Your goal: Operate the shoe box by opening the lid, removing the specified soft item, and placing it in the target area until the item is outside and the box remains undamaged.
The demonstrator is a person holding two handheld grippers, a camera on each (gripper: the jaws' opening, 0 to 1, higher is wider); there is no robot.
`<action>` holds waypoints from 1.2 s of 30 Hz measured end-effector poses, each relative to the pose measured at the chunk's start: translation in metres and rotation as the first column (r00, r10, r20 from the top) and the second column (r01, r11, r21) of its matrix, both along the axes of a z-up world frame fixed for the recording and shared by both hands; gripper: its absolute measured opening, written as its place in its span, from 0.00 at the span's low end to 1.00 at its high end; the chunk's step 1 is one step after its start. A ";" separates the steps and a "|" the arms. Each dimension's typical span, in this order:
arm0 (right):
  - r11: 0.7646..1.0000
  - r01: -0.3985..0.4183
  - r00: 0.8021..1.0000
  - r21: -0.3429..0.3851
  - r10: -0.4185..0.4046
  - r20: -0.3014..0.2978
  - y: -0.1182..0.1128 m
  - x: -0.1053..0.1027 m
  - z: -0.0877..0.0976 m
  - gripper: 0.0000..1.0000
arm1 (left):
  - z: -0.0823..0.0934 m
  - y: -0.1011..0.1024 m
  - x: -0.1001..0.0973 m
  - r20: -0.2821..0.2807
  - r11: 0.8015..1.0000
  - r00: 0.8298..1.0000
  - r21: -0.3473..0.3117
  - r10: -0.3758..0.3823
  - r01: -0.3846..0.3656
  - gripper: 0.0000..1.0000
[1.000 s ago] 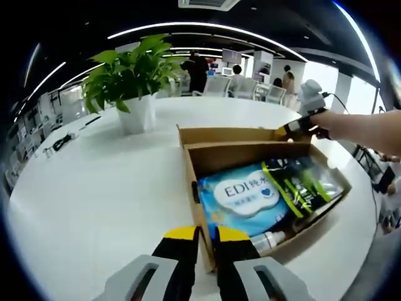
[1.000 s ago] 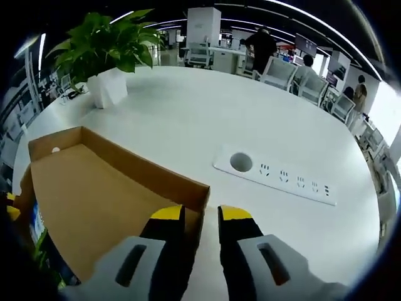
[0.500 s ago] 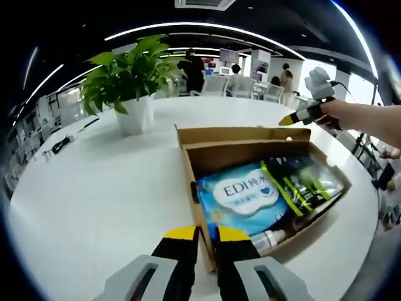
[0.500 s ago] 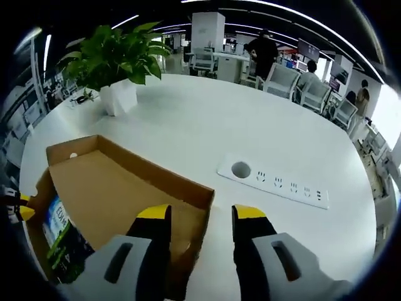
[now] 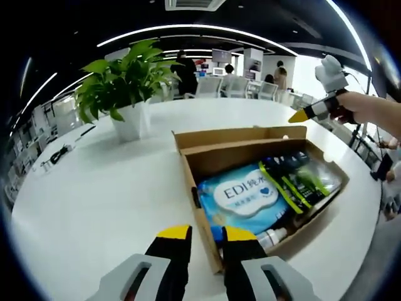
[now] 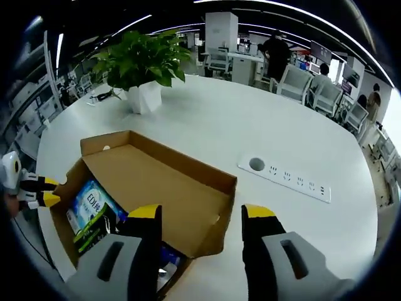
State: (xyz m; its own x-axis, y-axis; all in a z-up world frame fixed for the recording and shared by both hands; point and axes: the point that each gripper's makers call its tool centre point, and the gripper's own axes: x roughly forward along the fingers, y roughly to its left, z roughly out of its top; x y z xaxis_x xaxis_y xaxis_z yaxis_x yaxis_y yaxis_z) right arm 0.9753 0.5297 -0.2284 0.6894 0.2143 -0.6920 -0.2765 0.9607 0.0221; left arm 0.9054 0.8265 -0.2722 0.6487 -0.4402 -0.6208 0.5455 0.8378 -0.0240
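Left gripper view has your shoe box (image 5: 257, 188) sitting open on the white table (image 5: 94, 188), so I'd call the lid step done. The blue EDI soft pack (image 5: 241, 197) lies inside, untouched, so pulling it out and placing it is all left. Your left gripper (image 5: 207, 233) is narrowly parted astride the near box wall. Right gripper view adds the raised lid (image 6: 163, 188) and a power strip (image 6: 285, 179); your right gripper (image 6: 202, 216) is spread wide, empty.

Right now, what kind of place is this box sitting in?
Likely an open-plan office: a large white table with a built-in power strip, a potted plant, and desks with office chairs behind.
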 end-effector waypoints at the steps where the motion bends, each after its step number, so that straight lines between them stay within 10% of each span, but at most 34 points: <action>1: 1.000 -0.003 1.000 0.002 0.003 -0.005 0.000 0.000 -0.002 0.50 | 0.003 0.000 0.000 -0.001 1.000 1.000 -0.003 0.000 0.000 0.19; 36: 0.999 -0.034 0.999 0.024 0.034 0.022 0.019 -0.065 0.031 0.51 | 0.039 -0.030 -0.027 0.018 0.989 0.989 -0.014 -0.146 0.146 0.31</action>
